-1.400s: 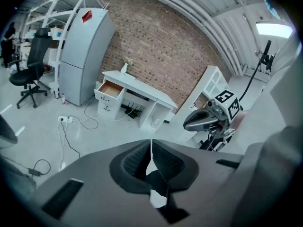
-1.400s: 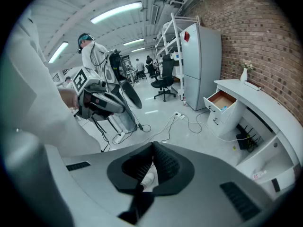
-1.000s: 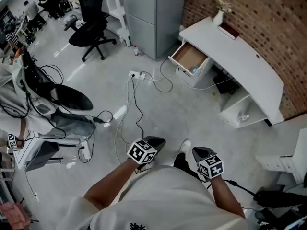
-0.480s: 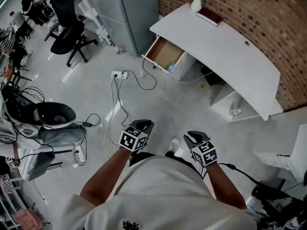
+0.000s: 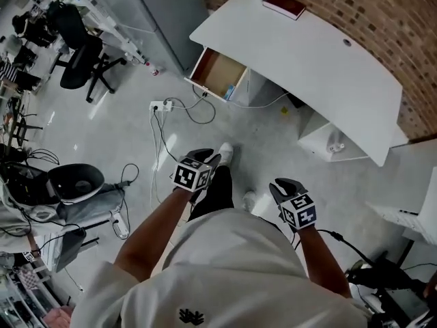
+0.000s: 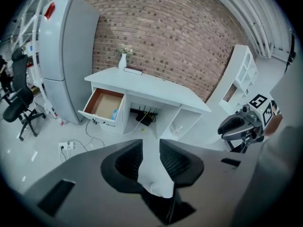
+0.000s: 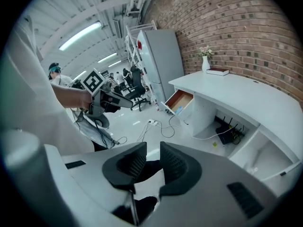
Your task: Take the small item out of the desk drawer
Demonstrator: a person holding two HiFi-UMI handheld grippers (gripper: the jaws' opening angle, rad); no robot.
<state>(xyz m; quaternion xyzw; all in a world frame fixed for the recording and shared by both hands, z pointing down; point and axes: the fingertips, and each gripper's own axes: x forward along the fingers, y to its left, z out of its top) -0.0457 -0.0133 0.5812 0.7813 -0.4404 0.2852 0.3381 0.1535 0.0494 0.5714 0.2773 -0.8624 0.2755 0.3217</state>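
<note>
You close in on worktop [image 5: 321, 53]; open drawer [image 5: 213, 70] nearer now. Left gripper [image 5: 207, 157] jaws just opened, empty. Right gripper [image 5: 281, 185] jaws apart, empty. Small blue item [image 5: 229, 92] lies inside drawer, beyond reach.

white tee [image 5: 235, 265], black logo [image 5: 191, 316] — black trousers [image 5: 217, 187]

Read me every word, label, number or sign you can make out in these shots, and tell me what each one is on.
No text is readable anywhere.
Marker cubes: black-and-white square patterns, no letters.
Shirt print: small dark emblem, no words legible.
Red label on the grey cabinet: too small to read.
Book on the desk: dark red cover, no title readable.
</note>
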